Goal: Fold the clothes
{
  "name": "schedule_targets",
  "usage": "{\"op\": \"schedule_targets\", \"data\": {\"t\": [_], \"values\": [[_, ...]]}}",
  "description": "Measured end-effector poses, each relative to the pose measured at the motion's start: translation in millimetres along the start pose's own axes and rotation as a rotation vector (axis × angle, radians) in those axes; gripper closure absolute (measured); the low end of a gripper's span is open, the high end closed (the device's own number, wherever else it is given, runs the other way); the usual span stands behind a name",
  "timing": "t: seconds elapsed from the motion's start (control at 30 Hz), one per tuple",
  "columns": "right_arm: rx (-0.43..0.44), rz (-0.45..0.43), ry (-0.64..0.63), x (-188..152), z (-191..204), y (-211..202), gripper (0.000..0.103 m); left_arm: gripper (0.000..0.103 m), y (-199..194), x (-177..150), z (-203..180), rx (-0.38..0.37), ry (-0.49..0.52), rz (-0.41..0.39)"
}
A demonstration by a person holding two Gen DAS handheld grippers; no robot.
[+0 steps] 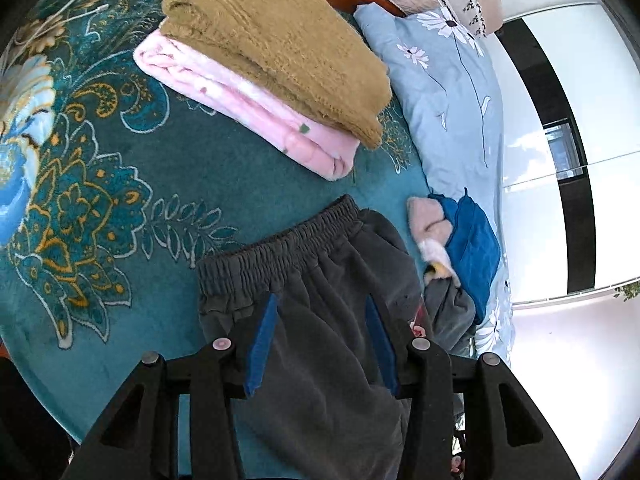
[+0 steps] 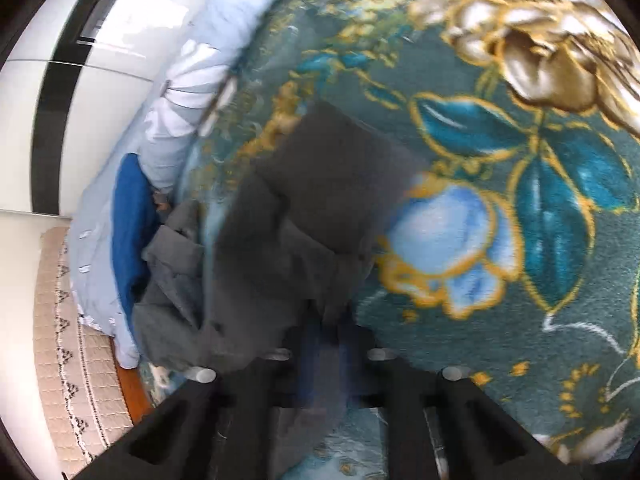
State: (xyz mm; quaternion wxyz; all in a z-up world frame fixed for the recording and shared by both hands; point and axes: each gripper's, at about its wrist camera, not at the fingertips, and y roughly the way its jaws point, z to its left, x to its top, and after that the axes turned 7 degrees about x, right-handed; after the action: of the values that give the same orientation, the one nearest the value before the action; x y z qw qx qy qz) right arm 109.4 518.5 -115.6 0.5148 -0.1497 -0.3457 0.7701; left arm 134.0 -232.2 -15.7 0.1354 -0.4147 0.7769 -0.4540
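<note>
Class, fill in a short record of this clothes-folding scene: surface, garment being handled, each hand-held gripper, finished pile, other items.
surface: teal floral blanket
garment being handled: dark grey trousers with elastic waistband, partly on the blanket
left hand-held gripper: fingers either side of the trousers; grip unclear
right hand-held gripper: shut, view blurred, grey cloth at the fingertips
finished pile: mustard knit folded on top of pink folded garment
other items: light blue floral quilt, blue cloth
</note>
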Motion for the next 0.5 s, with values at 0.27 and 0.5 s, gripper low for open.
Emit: {"op": "schedule_targets", "data": {"t": [0.27, 0.5], "values": [[-0.123, 0.011, -0.018, -4, -15, 9, 0.095, 0.056, 6, 8, -8, 0.008, 0.004, 0.012], [-0.128, 0.015, 0.012, -3, -10, 2, 0.091, 0.056, 23, 20, -38, 0.015, 0.046, 0.047]]}}
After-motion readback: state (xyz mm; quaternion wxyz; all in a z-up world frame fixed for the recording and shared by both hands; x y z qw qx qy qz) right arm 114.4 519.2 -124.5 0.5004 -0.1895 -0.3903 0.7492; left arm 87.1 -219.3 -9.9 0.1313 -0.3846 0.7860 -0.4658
